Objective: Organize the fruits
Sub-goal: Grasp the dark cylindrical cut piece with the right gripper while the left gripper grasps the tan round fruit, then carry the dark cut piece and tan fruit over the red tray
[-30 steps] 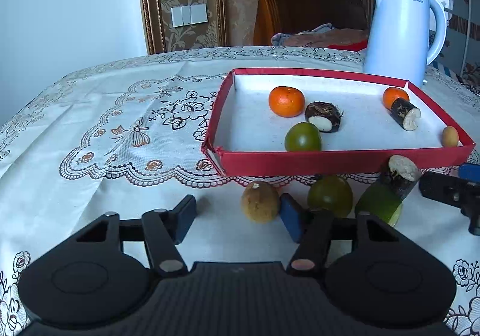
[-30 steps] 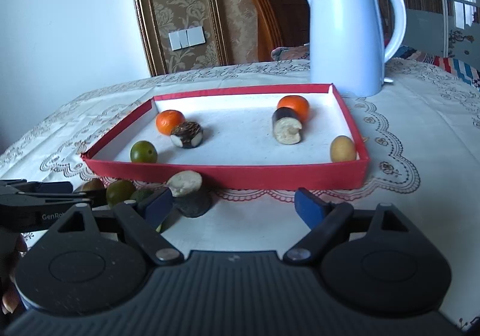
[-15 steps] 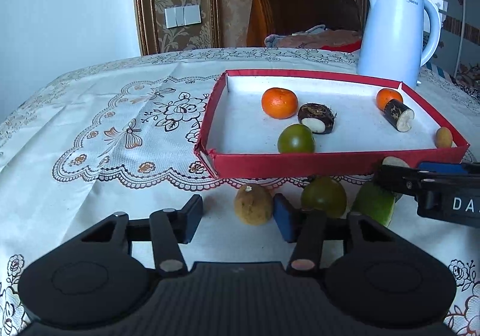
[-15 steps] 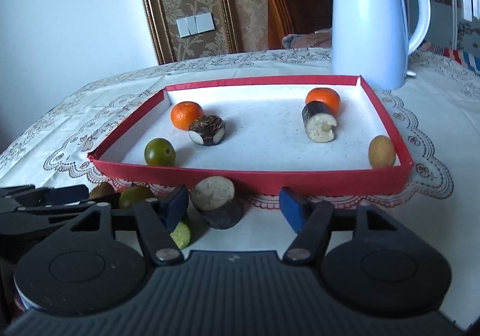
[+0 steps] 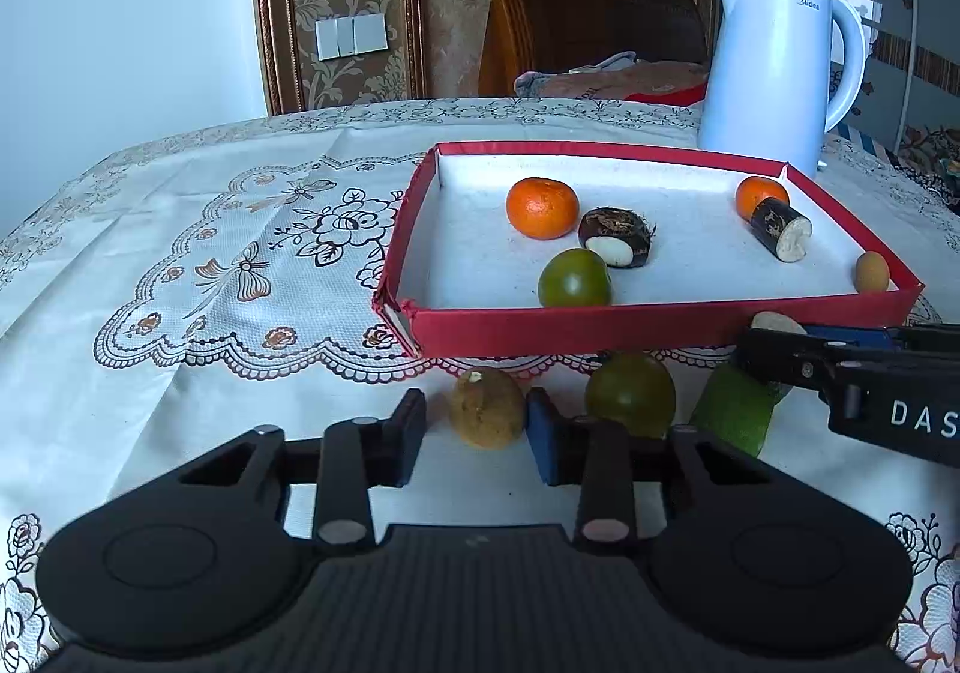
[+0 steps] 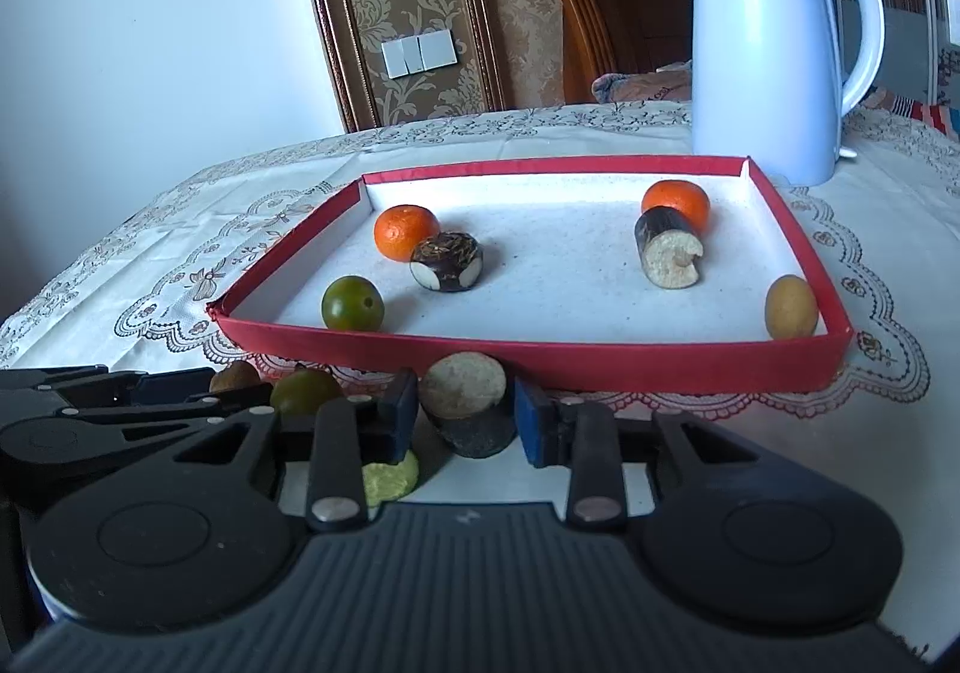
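A red tray [image 5: 600, 322] holds two oranges, a green fruit [image 5: 575, 280], two dark cane chunks and a small brown fruit. In front of it on the cloth lie a brown round fruit [image 5: 487, 415], a green fruit [image 5: 630, 394] and a green cut piece [image 5: 735, 409]. My left gripper [image 5: 477, 424] is closing around the brown fruit. Its right pad touches the fruit and a sliver of cloth shows at the left pad. My right gripper [image 6: 465, 421] is closing too, and both pads press the dark chunk with a pale cut face [image 6: 465, 403].
A white kettle [image 5: 774, 72] stands behind the tray's far right corner. A wooden chair [image 5: 570, 12] with clothes on it is beyond the table. The lace tablecloth [image 5: 240, 265] stretches to the left of the tray. The two grippers sit side by side before the tray's front wall.
Both pairs of jaws have narrowed. The right gripper has come in around the dark chunk and pinched it. The left gripper's pads have drawn in around the brown fruit.
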Available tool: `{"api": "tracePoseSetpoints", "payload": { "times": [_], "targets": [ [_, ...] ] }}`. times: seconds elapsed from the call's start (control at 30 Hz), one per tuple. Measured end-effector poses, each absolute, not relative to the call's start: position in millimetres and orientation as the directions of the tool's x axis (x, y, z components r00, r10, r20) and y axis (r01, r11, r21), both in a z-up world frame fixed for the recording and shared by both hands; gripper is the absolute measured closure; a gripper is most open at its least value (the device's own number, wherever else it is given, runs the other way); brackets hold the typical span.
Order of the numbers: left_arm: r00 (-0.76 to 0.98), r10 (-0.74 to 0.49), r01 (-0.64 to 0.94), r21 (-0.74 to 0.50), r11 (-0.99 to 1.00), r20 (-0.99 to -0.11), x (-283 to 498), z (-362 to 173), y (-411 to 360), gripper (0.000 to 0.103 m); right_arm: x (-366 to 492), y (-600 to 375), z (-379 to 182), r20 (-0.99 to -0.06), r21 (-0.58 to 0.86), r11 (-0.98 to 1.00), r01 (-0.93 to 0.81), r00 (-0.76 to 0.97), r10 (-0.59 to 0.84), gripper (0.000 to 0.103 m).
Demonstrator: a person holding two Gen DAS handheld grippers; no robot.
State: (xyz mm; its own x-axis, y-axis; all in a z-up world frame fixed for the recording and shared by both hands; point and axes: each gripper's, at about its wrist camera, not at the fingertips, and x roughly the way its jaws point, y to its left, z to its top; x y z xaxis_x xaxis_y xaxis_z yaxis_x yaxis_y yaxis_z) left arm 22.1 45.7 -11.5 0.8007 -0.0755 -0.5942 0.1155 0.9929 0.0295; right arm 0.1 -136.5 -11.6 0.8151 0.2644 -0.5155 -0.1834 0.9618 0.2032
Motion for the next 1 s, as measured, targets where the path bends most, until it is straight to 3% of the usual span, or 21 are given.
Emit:
{"api": "tracePoseSetpoints", "payload": {
  "times": [0.2, 1.0],
  "targets": [
    [0.801, -0.088, 0.117, 0.01, 0.993, -0.593, 21.2, -11.2, 48.0, 0.076, -3.2, -141.8, -10.5, -0.504, 0.198, 0.967, -0.158, 0.83, 0.239, 0.071],
    [0.827, -0.071, 0.094, 0.012, 0.996, -0.558, 13.4, -4.9, 48.4, 0.076, -22.5, -154.1, -6.3, -0.445, 0.18, 0.977, -0.112, 0.877, 0.183, 0.071]
  ]
}}
